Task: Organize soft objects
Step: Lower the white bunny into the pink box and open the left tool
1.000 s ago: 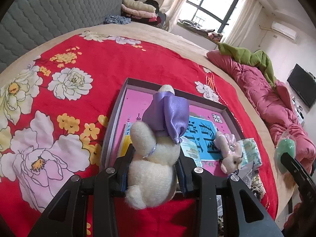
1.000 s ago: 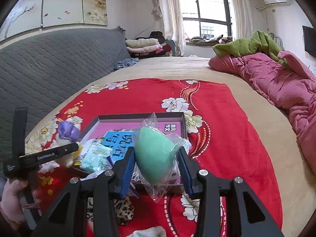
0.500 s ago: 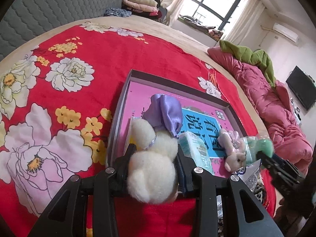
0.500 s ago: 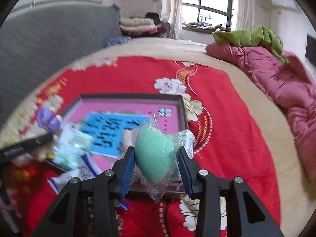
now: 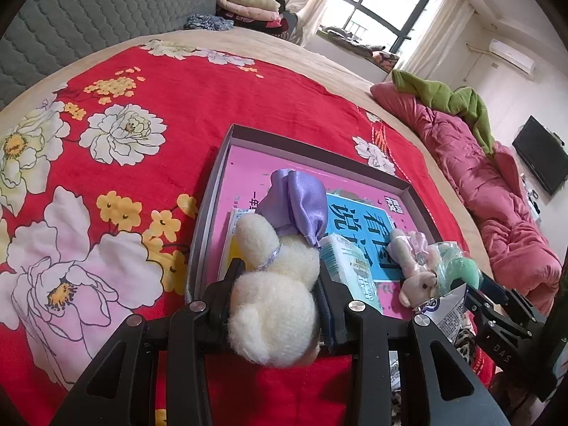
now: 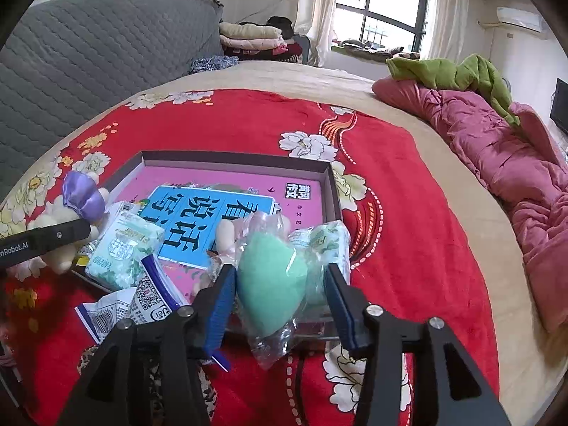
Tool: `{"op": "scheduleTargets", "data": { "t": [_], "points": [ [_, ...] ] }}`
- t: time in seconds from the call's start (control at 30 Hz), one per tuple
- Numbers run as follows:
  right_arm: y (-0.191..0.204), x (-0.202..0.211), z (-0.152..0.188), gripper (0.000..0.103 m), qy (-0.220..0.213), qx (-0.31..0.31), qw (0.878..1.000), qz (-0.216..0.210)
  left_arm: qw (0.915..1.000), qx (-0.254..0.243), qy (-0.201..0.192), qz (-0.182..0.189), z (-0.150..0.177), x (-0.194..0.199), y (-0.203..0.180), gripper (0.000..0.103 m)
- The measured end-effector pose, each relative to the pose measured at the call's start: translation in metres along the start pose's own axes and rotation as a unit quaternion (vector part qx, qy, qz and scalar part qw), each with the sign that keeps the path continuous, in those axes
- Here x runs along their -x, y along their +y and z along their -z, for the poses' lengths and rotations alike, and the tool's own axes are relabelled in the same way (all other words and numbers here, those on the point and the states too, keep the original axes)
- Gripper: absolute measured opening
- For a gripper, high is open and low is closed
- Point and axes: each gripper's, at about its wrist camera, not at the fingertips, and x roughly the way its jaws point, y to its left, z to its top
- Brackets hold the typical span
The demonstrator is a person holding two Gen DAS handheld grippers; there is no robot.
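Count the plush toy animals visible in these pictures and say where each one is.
2. The cream fluffy plush rabbit with a purple satin bow sits between the left gripper's fingers; the small pale pink plush animal lies in the grey tray. Others may be hidden.

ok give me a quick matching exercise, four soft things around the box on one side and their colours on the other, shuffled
Things:
1. plush rabbit between the left gripper fingers
2. satin bow on that rabbit
3. bagged sponge between the right gripper fingers, whose jaws are opening
4. small plush toy lying in the box

Colours:
A. mint green
B. pale pink
C. cream white
D. lilac purple

Pairs: 1-C, 2-D, 3-A, 4-B
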Motion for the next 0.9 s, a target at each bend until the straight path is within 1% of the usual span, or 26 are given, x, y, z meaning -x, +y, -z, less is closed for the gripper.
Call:
{"op": "scheduleTargets", "data": {
  "t": [0.33,0.43,0.57,0.73,0.9],
  "points": [
    [-0.005,0.021,-0.002,0.053,-0.023,-0.008,1.0,-0.008,0.9999,0.002,-0.011,0.002,-0.003,0.008,0.002,0.04],
    [-0.009,0.027,0.001,0.054,-0.024,-0.011,1.0,-0.008,0.9999,0.007,-0.013,0.002,-0.003,0.01,0.004,0.04],
    [-0.01,0.028,0.006,0.054,-0.015,-0.007,1.0,-0.006,0.9998,0.01,-0.018,0.004,-0.005,0.014,0.004,0.042],
    [-0.01,0.017,0.01,0.054,0.003,-0.004,1.0,0.007,0.9996,0.006,-0.028,0.005,-0.006,0.025,0.004,0.043],
    [-0.012,0.009,0.008,0.058,0.009,-0.008,1.0,0.02,0.9994,0.01,-0.033,0.004,-0.006,0.034,0.006,0.043]
  ]
}}
